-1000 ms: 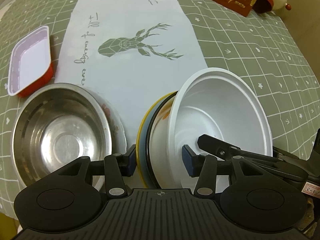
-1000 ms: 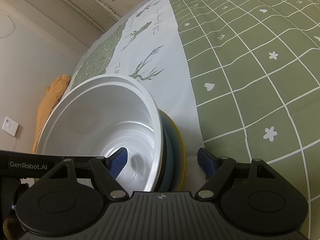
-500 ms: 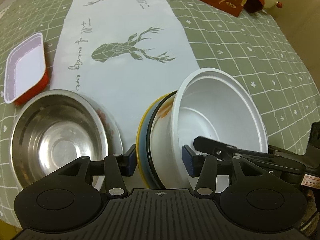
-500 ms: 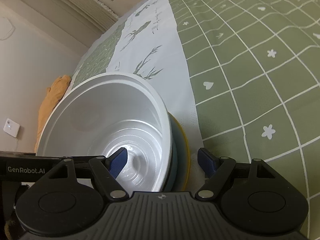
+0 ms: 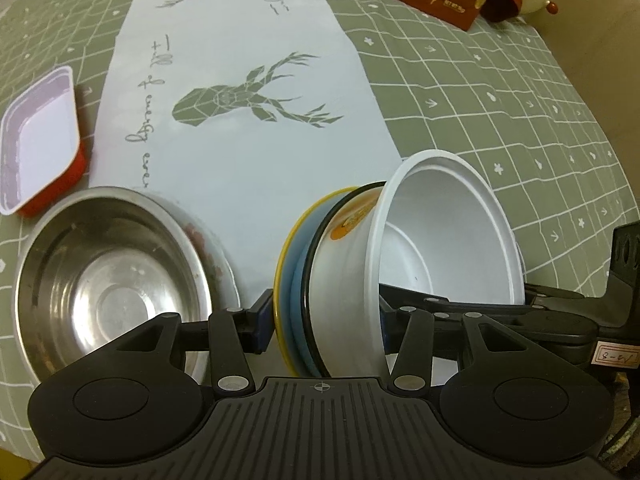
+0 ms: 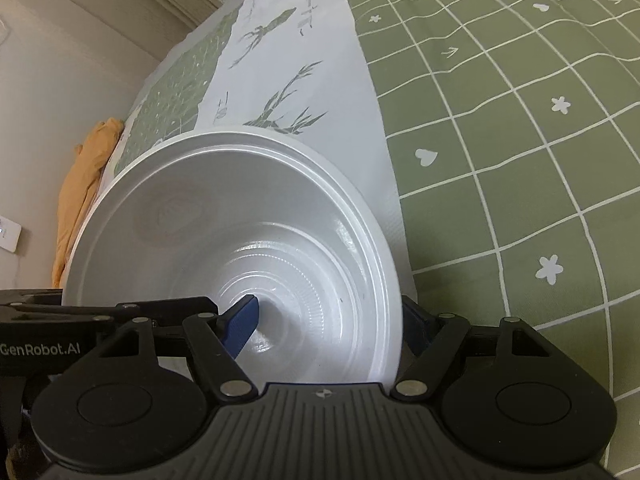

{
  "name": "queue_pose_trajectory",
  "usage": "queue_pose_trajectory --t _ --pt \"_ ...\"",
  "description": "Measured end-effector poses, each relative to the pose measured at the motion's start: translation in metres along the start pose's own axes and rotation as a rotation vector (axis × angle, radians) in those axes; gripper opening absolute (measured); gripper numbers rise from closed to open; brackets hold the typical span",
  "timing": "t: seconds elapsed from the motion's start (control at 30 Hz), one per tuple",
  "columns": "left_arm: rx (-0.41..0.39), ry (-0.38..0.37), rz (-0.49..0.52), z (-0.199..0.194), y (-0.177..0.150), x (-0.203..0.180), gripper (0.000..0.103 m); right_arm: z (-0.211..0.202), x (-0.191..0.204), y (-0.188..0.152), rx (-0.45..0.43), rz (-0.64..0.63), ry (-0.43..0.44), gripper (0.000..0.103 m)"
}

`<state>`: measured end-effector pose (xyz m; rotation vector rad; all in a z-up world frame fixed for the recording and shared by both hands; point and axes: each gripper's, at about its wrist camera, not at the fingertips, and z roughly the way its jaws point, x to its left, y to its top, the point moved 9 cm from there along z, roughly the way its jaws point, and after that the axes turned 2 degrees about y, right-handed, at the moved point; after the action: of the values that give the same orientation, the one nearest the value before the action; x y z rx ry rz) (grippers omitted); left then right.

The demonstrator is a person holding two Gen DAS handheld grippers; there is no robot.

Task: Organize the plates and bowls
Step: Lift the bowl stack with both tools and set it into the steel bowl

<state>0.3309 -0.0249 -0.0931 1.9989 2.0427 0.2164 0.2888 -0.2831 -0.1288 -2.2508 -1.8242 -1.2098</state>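
A nested stack is held on edge near the front edge of the tabletop (image 5: pixel 500 92): a white plastic bowl (image 5: pixel 448 240), a black-rimmed enamel bowl (image 5: pixel 344 256) and a yellow plate (image 5: pixel 282 280). The left tool (image 5: pixel 320 320) is clamped across the whole stack. The right tool (image 6: pixel 332 316) is closing, one finger inside the white bowl and one behind its wall; firm contact cannot be told. A steel bowl (image 5: pixel 108 284) lies just left. The stack is best lowered evenly, rims aligned, with neither grip released before it lies flat.
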Motion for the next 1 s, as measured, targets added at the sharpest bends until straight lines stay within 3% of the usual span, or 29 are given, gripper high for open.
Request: queue_pose_trajectory --t 0.33,0.57,1.0 --pt "0.062 -0.001 0.01 0.004 0.004 0.001 0.05 0.002 0.0 -0.002 0.027 0.026 0.016 0.075" --pt "0.043 -0.015 -0.003 0.006 0.007 0.004 0.05 0.003 0.0 -0.004 0.045 0.074 0.059 0.07" --pt "0.085 -0.073 -0.024 0.004 0.003 0.013 0.051 0.0 0.012 -0.005 0.035 0.069 0.013 0.069"
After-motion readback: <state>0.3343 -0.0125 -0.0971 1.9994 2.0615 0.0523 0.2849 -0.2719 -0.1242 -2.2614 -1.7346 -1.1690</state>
